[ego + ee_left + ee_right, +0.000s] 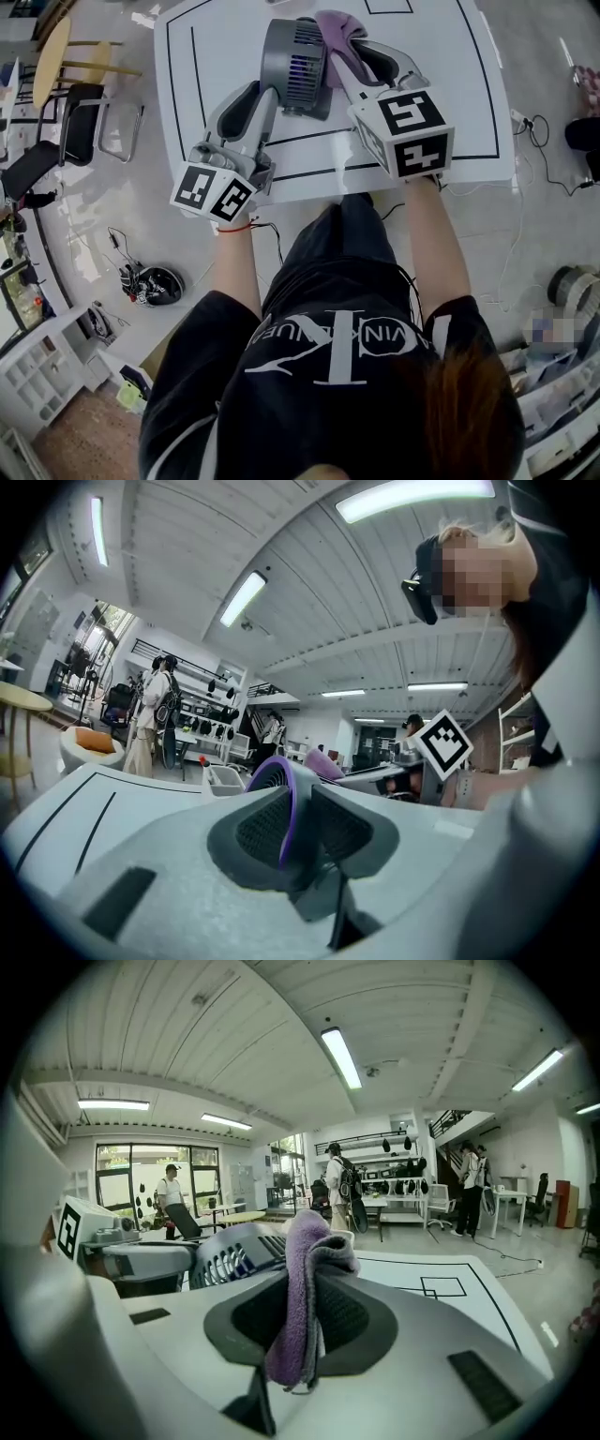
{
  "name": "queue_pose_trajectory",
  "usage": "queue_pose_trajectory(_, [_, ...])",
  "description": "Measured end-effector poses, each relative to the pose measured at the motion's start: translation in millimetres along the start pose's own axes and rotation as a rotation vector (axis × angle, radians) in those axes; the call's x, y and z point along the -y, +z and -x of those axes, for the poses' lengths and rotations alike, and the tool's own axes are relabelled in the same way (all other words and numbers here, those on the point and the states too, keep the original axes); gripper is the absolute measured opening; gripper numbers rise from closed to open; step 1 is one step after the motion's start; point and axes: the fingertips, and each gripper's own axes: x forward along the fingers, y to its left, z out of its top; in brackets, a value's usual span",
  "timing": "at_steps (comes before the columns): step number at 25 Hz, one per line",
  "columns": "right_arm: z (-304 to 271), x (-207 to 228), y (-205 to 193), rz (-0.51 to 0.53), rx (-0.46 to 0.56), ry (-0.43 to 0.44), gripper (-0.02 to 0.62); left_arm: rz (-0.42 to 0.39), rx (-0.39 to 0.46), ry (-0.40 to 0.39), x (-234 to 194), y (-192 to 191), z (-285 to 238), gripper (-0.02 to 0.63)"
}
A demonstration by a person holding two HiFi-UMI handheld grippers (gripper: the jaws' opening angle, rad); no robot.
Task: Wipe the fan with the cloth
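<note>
My left tool point(286, 829) is clamped on the purple rim of the fan point(296, 64), holding it on the worktop point(211, 56); my right tool point(302, 1321), pinching the folded cloth point(339, 26), sits just right of the fan; I judge the wipe runs leftward over its grey housing.

The only words I can see are on the person's black shirt point(337, 347), in big white letters that are upside down from here. I can read a big "K" with "VIN" beside it. The other letters are lost in the folds. The left cube point(214, 192) and the right cube point(410, 131) show black-and-white square patterns, not words.
</note>
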Motion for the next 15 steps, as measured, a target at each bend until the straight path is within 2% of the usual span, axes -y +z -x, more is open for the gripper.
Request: queue_pose_trajectory(15, [-37.7, 14.9, -36.6, -0.116, -0.040, 0.020, 0.077, -0.010, 0.012, 0.021, 0.6, 0.9, 1.7, 0.086])
